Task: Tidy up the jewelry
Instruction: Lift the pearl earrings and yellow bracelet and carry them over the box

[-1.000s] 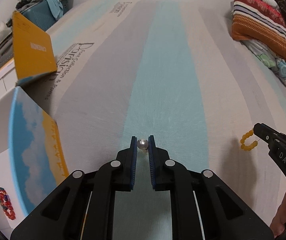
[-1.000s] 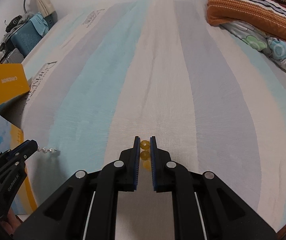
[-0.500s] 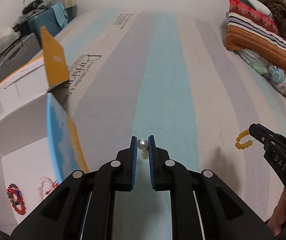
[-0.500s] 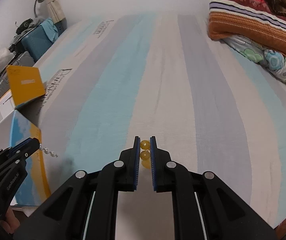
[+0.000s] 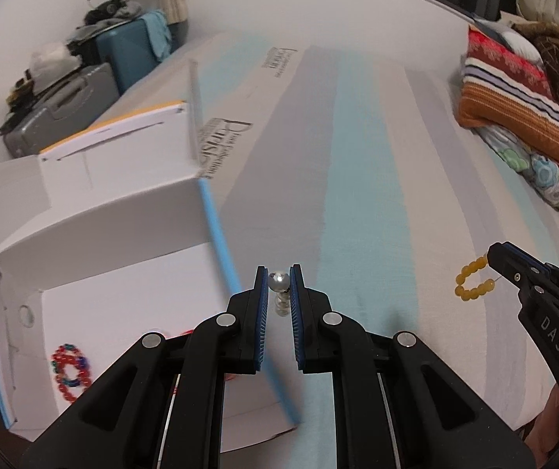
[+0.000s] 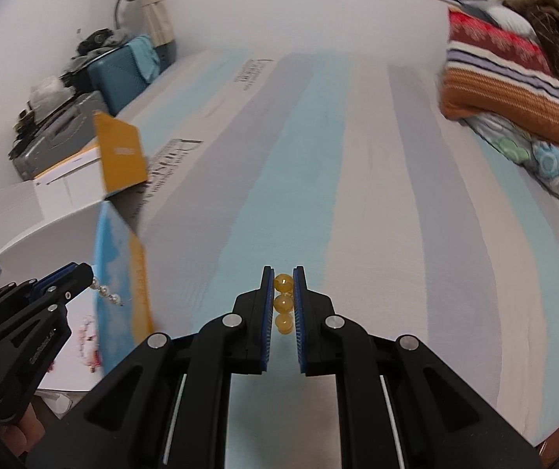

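Observation:
My left gripper (image 5: 279, 276) is shut on a pearl bead string (image 5: 278, 282) and holds it in the air over the right wall of an open white box (image 5: 123, 242). The pearl string also shows in the right wrist view (image 6: 106, 296), hanging from the left gripper's tip. My right gripper (image 6: 283, 279) is shut on a yellow bead bracelet (image 6: 283, 305), held above the striped bed; the bracelet hangs as a loop in the left wrist view (image 5: 470, 285). A red bead bracelet (image 5: 69, 367) lies on the box floor.
The box has a blue and orange outer wall (image 6: 123, 265) and an orange flap (image 6: 120, 156). A pinkish bracelet (image 6: 88, 336) lies inside it. Folded blankets (image 5: 521, 90) sit at the bed's far right. Suitcases (image 5: 68, 105) stand beyond the left edge.
Both grippers have risen and shifted left with their beads. The left gripper has moved from above the bed sheet to above the box's right wall, so the box inside shows more.

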